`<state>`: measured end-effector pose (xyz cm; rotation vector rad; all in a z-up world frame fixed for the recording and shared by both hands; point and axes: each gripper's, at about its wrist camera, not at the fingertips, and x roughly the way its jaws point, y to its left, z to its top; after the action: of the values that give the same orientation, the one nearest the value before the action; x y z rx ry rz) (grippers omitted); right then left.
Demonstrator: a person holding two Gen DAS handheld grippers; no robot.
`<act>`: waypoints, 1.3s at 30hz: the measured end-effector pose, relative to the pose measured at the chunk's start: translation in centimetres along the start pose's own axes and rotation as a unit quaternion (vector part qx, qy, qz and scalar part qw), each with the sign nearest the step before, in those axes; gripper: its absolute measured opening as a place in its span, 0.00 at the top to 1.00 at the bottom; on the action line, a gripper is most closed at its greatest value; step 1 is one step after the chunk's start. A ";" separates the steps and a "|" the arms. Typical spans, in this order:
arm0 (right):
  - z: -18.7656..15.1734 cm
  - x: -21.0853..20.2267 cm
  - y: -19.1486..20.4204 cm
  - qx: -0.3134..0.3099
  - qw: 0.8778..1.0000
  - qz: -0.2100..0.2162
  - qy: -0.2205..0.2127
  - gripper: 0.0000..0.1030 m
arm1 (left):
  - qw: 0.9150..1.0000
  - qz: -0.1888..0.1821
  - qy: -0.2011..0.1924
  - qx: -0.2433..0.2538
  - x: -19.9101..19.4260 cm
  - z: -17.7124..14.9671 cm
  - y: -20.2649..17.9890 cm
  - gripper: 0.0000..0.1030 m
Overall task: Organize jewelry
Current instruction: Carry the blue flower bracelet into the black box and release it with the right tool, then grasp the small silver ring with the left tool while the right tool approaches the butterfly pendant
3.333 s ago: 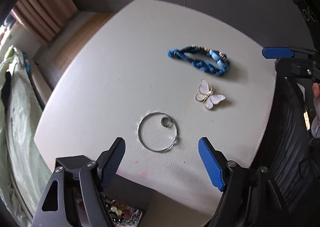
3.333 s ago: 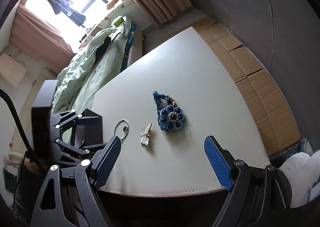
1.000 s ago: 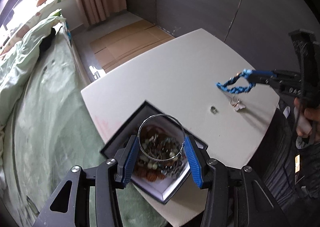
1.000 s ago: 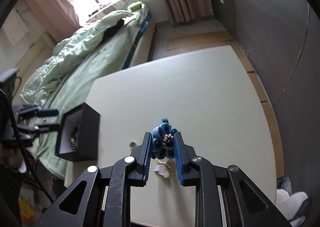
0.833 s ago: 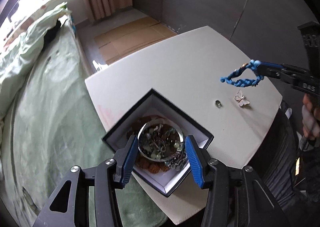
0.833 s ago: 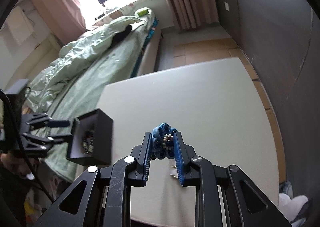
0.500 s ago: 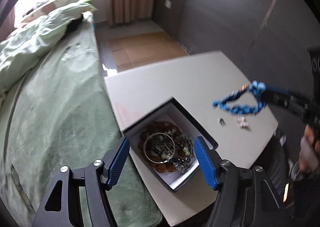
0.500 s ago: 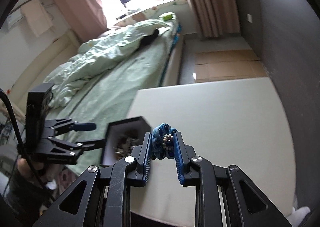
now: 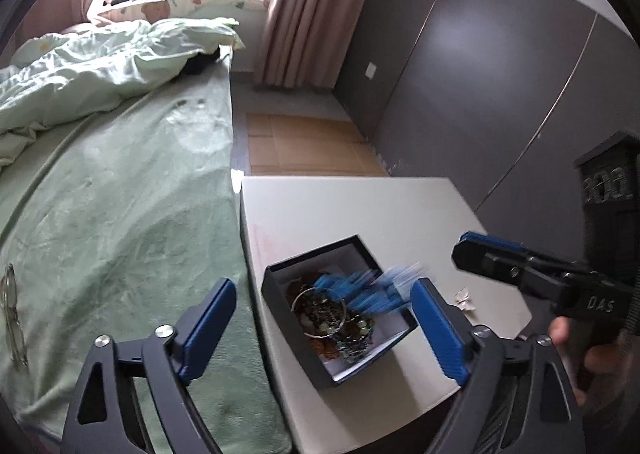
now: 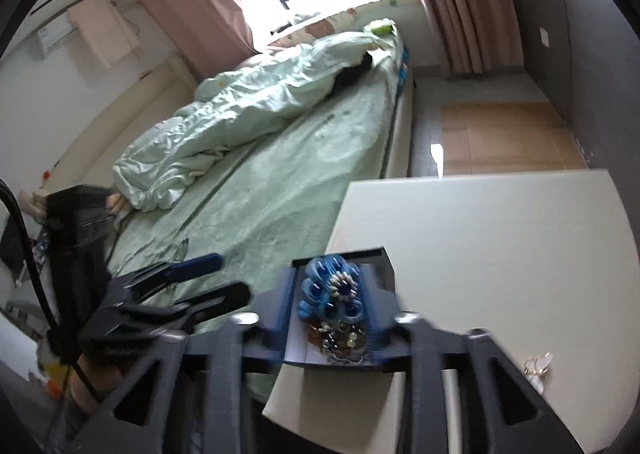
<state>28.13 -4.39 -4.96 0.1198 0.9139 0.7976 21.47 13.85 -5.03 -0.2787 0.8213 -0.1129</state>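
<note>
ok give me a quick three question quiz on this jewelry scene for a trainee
1. True or false: the silver bangle lies inside the black box.
2. Which piece is on the white table, outside the box? A) the butterfly brooch B) the blue bracelet C) the bangle
3. Fill in: the left gripper holds ____.

Key
1. True. It rests on the pile of beads in the box.
2. A. The brooch lies on the table to the right of the box in the left wrist view; the blue bracelet is over the box, between the fingers of the right gripper, whose jaws are opening.
3. Nothing. Its jaws are opening, with nothing between them.
</note>
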 end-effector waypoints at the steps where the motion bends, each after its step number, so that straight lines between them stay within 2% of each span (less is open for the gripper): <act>1: 0.0 0.0 -0.2 0.005 1.000 -0.003 0.000 0.39 | 1.000 0.000 -0.006 -0.002 -0.3 0.0 -0.1 0.09; 2: -0.2 -0.2 -0.4 0.008 1.000 -0.009 -0.005 0.35 | 1.000 -0.001 -0.012 -0.003 -0.6 -0.1 -0.2 0.07; 10: -2.4 -3.0 -3.6 0.042 0.999 -0.028 -0.004 0.34 | 0.999 -0.012 -0.031 -0.003 -1.1 -0.6 -2.1 0.05; 13: -3.2 -4.1 -4.9 0.056 0.998 -0.035 -0.007 0.29 | 0.999 -0.020 -0.030 0.003 -0.8 -0.8 -3.1 0.05; 24: -5.6 -7.1 -10.0 0.096 0.993 -0.065 -0.011 0.28 | 0.997 -0.027 0.001 0.071 2.0 -1.4 -8.6 0.05; 30: -6.7 -7.1 -12.3 0.112 0.991 -0.078 -0.004 0.28 | 0.991 -0.037 0.025 0.124 3.9 -1.5 -11.3 0.06; 33: -7.3 -6.9 -13.0 0.112 0.990 -0.089 0.000 0.29 | 0.987 -0.036 0.043 0.152 5.2 -1.5 -12.3 0.15; 35: -7.6 -6.8 -13.5 0.111 0.990 -0.092 0.003 0.29 | 0.983 -0.034 0.063 0.168 6.4 -1.6 -12.8 0.26; 39: -8.2 -6.4 -14.2 0.105 0.990 -0.094 0.010 0.37 | 0.978 -0.030 0.089 0.187 8.3 -1.9 -13.3 0.33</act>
<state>27.77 -20.65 -11.75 0.2056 1.0107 0.5271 25.85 -0.95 -8.27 0.0636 0.9518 -0.3481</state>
